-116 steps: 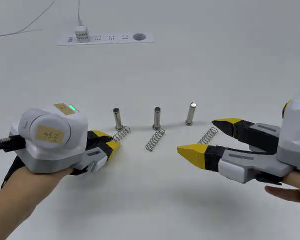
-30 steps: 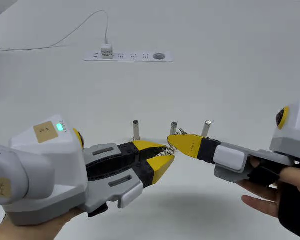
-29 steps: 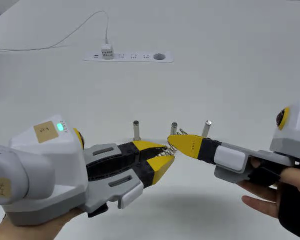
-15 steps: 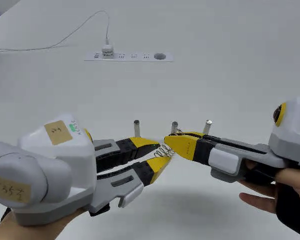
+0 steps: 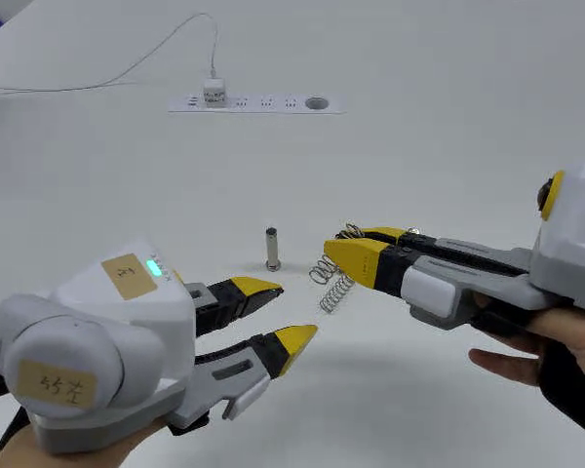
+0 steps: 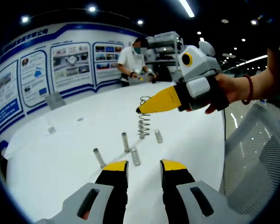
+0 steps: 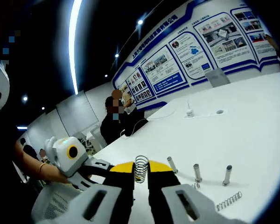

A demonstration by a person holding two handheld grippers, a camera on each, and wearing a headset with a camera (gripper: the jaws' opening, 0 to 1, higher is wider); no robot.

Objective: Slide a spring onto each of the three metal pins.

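While the right gripper (image 5: pixel 344 240) sits mid-right in the head view, its jaws are clamped on a spring (image 7: pixel 140 168), which pokes up past the yellow tips at bottom centre of the right gripper view. At lower left of the head view, the left gripper (image 5: pixel 278 312) has jaws apart, nothing between them. Three metal pins (image 7: pixel 196 172) stand upright on the white table (image 5: pixel 419 117), and a loose spring (image 7: pixel 228 200) lies near the rightmost pin.
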